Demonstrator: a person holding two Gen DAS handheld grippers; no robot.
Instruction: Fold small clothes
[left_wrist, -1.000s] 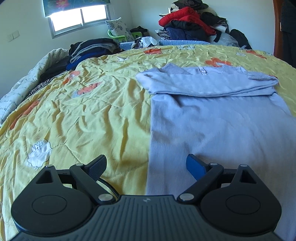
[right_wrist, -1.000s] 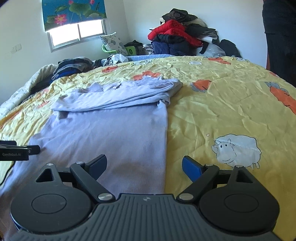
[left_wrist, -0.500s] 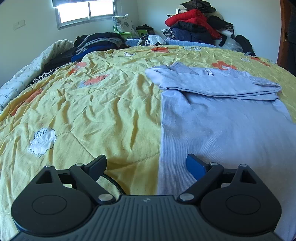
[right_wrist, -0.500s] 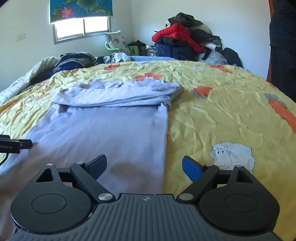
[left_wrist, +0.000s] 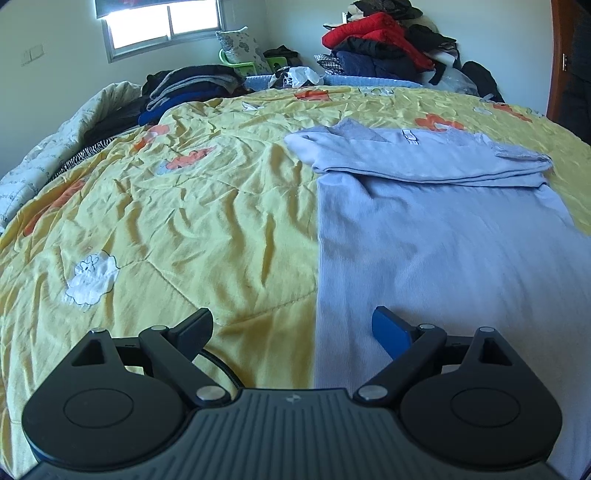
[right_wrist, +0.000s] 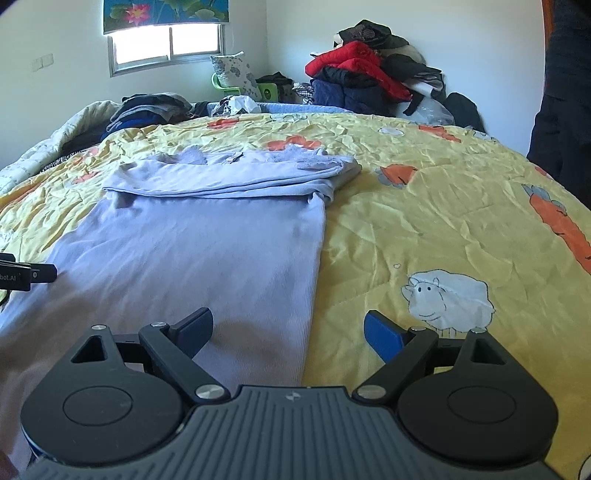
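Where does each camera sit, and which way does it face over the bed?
Left wrist: on the left hand-held gripper, jaws open, looking down along the lilac garment's left edge on the yellow quilt.
Right wrist: on the right hand-held gripper, jaws open, over the garment's right edge; the left gripper's tip shows at the frame's left.
Shared: garment, quilt, window, red clothes pile.

Shirt (left_wrist: 443, 251) flat on quilt (left_wrist: 184, 221) before me, far end folded back over itself. My left gripper (left_wrist: 291, 328) over shirt's left edge, one finger above quilt, other above shirt. My right gripper (right_wrist: 288, 328) over shirt's right edge. Sheep picture (right_wrist: 447, 299) on quilt right of shirt. Clothes pile (right_wrist: 369, 85) behind bed, right; clothes stack (left_wrist: 192, 88) behind, left.
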